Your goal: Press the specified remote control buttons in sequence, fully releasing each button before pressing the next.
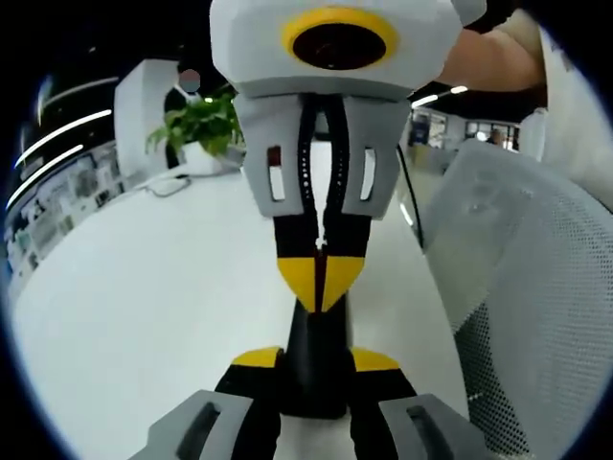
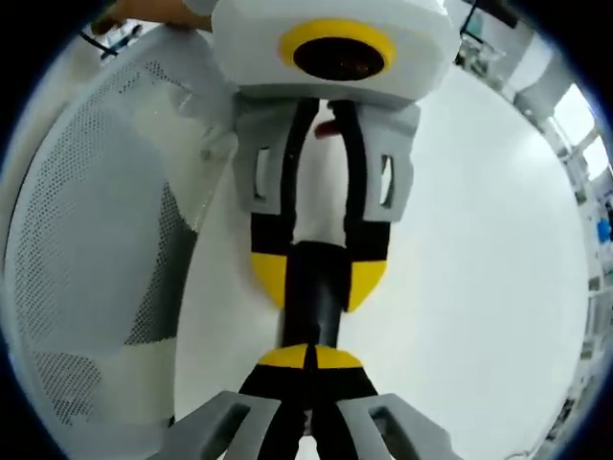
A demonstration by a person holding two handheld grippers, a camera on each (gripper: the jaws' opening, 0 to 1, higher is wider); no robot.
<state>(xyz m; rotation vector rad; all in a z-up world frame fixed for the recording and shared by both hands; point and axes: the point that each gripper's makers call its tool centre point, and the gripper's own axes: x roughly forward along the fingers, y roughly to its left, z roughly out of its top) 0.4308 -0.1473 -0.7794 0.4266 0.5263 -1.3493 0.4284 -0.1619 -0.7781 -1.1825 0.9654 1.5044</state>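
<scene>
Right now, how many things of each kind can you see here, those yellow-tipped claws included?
grippers: 2, the left gripper and the right gripper
black remote: 1, between the left gripper's jaws
potted plant: 1
mesh chair: 1
white table: 1
Total: 6

White table (image 1: pixel 144 316) with potted plant (image 1: pixel 201 129) at far edge

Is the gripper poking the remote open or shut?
Shut. The right gripper's yellow tips meet with no gap, at the end of the black remote.
</scene>
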